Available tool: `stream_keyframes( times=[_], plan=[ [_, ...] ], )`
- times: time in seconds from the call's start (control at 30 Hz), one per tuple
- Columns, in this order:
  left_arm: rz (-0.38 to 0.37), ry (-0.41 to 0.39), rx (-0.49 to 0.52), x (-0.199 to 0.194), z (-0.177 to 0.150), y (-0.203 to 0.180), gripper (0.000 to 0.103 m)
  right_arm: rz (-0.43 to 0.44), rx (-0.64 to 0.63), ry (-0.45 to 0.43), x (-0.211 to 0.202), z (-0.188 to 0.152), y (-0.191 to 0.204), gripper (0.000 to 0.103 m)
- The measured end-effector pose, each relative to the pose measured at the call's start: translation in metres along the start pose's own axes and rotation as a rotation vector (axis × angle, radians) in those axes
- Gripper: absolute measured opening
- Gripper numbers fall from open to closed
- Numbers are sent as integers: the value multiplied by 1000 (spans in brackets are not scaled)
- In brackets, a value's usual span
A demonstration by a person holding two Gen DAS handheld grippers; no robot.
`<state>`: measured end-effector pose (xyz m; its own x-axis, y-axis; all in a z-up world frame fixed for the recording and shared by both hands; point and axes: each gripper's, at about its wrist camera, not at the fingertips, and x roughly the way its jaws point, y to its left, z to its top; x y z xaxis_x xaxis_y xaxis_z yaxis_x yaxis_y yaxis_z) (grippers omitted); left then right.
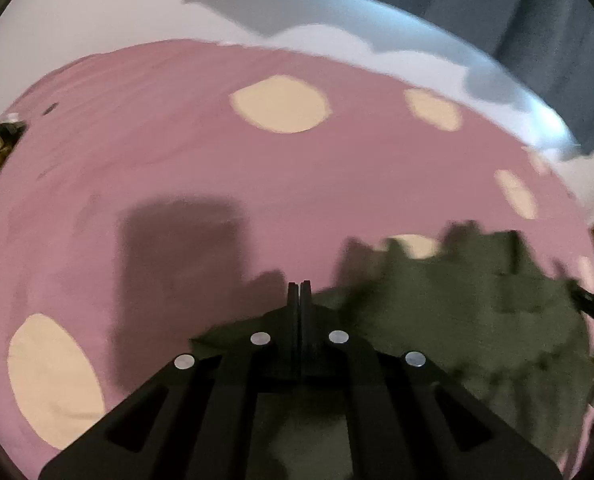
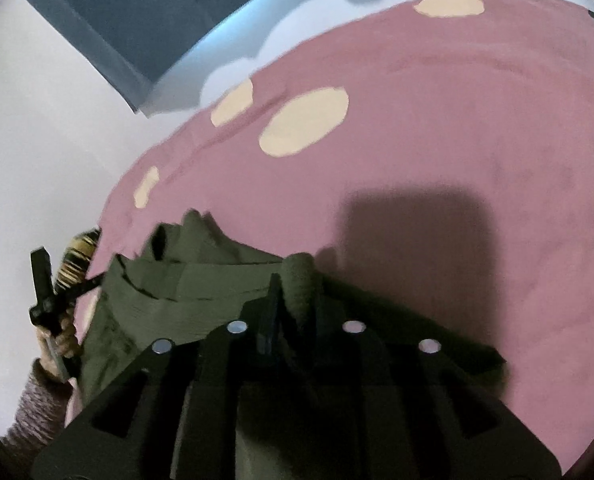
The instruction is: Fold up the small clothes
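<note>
Olive garment point(image 2: 201, 280) is pinched mid-fold by the right gripper point(image 2: 293, 280) and the closed left gripper point(image 1: 299, 286) over a pink spotted cover point(image 2: 437, 140); laying flat is judged next.

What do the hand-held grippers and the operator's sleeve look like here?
Both the left hand-held gripper and right hand-held gripper are matte black, with flat slotted linkage arms, four round silver pivot pins each and narrow black fingers. The person's sleeve is a mottled grey-mauve knit. No cables or markings visible.
</note>
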<state>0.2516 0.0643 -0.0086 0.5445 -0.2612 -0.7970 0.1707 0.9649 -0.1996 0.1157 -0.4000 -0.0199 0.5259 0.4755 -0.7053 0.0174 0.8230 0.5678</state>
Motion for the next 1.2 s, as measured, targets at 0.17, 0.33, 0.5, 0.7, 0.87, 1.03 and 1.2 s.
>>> stream_keyframes(
  times=[0.17,0.33,0.5,0.7,0.87,1.03,1.2],
  plan=[
    [-58,-48,102,-11,-8,-30,52,31,77,-67,-42,-17,-6,37],
    [100,21,245,16,-18,-61,52,-20,77,-78,-78,-49,-8,50],
    [170,-3,292,21,-26,-67,53,-51,117,-86,-115,-88,-21,57],
    [50,-46,142,-29,-38,-45,66,-52,242,-83,-147,-131,-50,60],
    [-76,-25,-63,-81,-96,-3,73,93,333,-43,-145,-155,-58,61],
    [-134,-22,-270,-124,-156,41,73,176,344,6,-127,-162,-50,64],
    [-182,-39,-419,-145,-200,60,73,139,306,0,-124,-159,-39,66]
  ],
)
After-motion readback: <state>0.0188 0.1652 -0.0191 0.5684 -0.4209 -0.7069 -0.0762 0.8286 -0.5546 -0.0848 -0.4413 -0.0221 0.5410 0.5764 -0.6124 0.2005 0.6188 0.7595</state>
